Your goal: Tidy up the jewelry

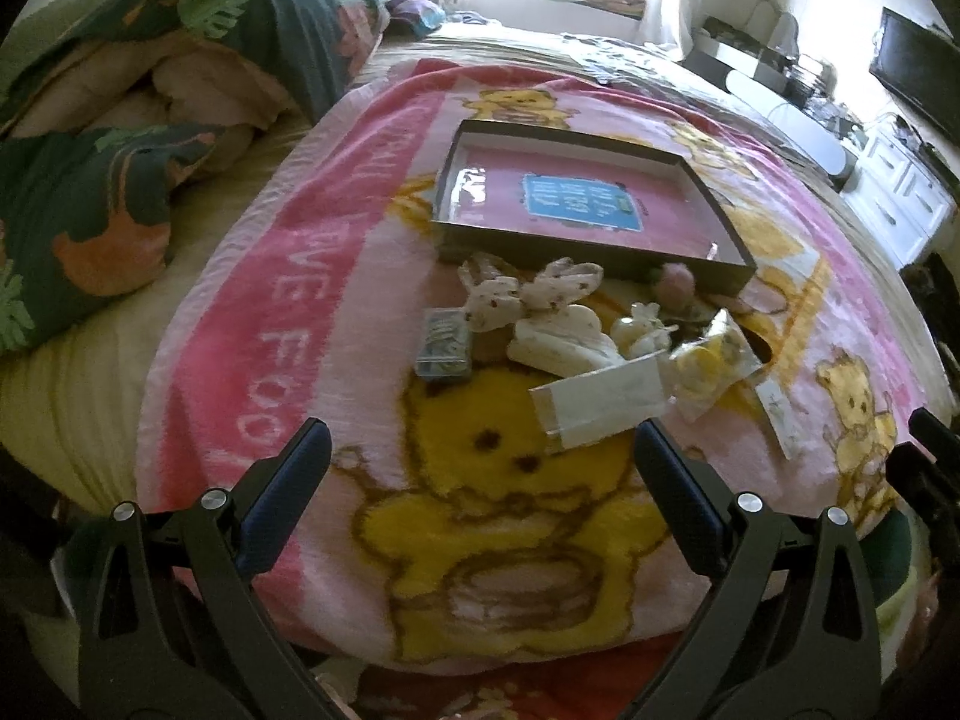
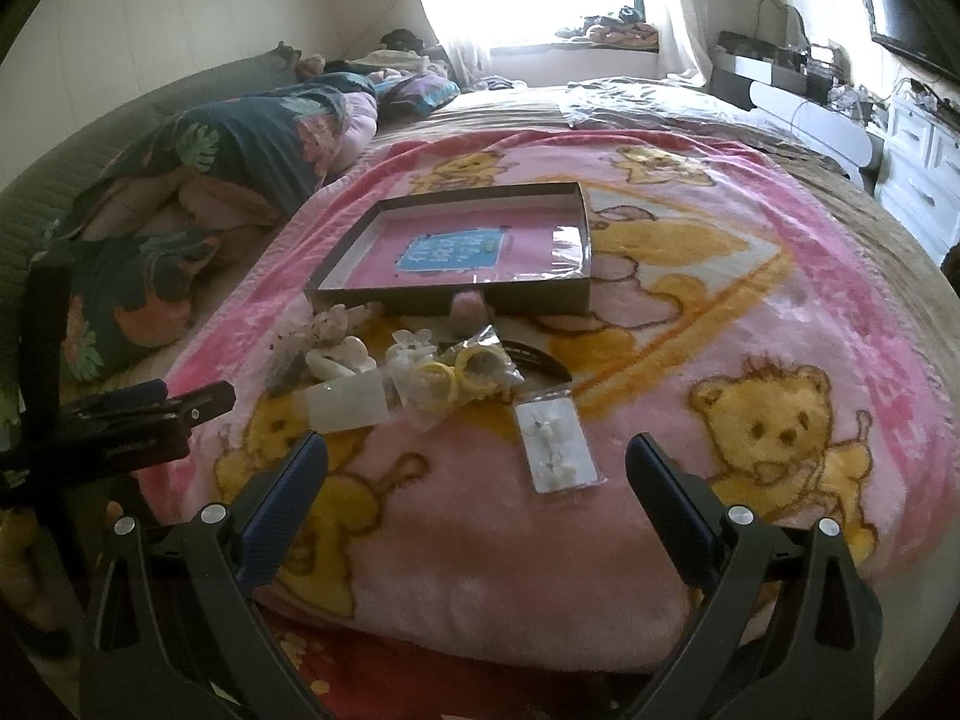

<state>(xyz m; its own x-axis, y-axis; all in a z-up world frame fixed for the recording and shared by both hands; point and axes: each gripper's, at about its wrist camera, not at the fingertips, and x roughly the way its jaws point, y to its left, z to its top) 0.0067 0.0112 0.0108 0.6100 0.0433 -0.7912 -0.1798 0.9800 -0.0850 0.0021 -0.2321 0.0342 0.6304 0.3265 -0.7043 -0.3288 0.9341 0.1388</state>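
A shallow dark box [image 1: 737, 269] [image 2: 540, 298] with a pink floor and blue label lies on the pink bear blanket [image 1: 492, 516] [image 2: 480, 540]. In front of it is a pile of jewelry and hair pieces: fabric bows [image 1: 528, 288] [image 2: 342, 324], a small clear case [image 1: 443, 348], a white packet [image 1: 600, 405] [image 2: 348, 405], a bag of yellow rings [image 1: 714, 360] [image 2: 462, 372] and an earring card [image 2: 555, 438] [image 1: 777, 414]. My left gripper [image 1: 480, 450] is open and empty, just short of the pile. My right gripper [image 2: 477, 462] is open and empty, near the earring card.
A folded leaf-print quilt [image 1: 180, 60] [image 2: 228, 144] lies on the left of the bed. White drawers [image 1: 900, 192] [image 2: 924, 144] and a dark screen [image 1: 918, 72] stand at the right. My left gripper also shows at the left edge of the right wrist view [image 2: 180, 402].
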